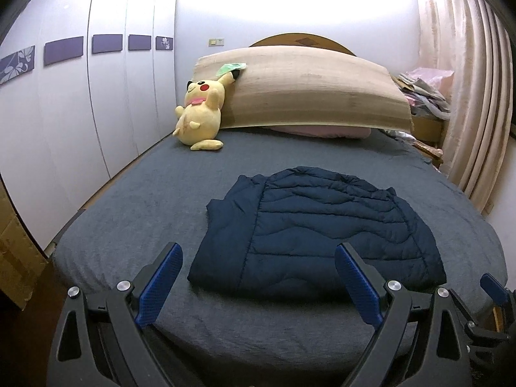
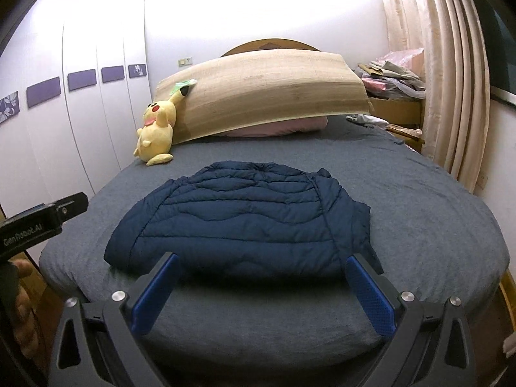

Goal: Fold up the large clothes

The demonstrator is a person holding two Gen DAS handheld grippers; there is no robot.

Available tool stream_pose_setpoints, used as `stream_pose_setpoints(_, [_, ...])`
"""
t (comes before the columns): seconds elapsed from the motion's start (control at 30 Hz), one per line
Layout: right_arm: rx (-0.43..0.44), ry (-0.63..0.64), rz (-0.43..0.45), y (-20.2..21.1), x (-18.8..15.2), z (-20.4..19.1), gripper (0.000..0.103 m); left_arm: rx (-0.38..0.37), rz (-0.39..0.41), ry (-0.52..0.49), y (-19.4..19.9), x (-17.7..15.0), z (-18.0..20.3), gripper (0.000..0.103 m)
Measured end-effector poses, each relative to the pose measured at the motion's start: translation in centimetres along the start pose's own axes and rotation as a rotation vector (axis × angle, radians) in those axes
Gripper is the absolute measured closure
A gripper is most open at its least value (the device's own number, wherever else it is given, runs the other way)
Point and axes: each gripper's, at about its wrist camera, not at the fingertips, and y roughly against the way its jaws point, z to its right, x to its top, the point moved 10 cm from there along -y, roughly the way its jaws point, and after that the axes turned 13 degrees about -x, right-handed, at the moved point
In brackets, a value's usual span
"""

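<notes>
- A navy quilted puffer jacket [image 1: 317,229] lies folded into a compact bundle on a bed covered by a grey sheet [image 1: 135,213], toward the near end of the mattress.
- The left gripper [image 1: 258,285] hangs above the near edge of the bed with its two blue-padded jaws spread wide apart, holding nothing.
- Seen from the left wrist camera, the near left corner of the jacket sits just beyond the gap between the jaws, and most of the bundle stretches away past the right-hand jaw.
- The right gripper [image 2: 262,293] also hangs over the near edge of the bed, jaws wide apart and empty.
- From the right wrist camera, the jacket's near folded edge lies straight ahead of the jaws and spans more than the width between them; neither pad touches the fabric.
- The right gripper shows at the lower right edge of the left view, and the left gripper's black body pokes in from the left edge of the right view.
- Far beyond the jaws, at the head of the bed, a yellow Pikachu plush [image 1: 201,113] sits ahead and to the left, leaning against a large tan board [image 1: 316,93] propped across the headboard.
- A pink pillow [image 1: 322,130] peeks out beneath the board.
- White wardrobe doors [image 1: 80,103] with purple panels run along the left side, and pale curtains [image 1: 467,96] hang on the right.
</notes>
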Motion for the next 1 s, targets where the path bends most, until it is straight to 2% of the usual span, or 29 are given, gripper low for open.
stream_pose_setpoints(1.0, [-0.013, -0.009, 0.005, 0.1, -0.1, 0.3, 0.0, -0.035, -0.012, -0.002, -0.5, 0.4, 0.9, 0.007])
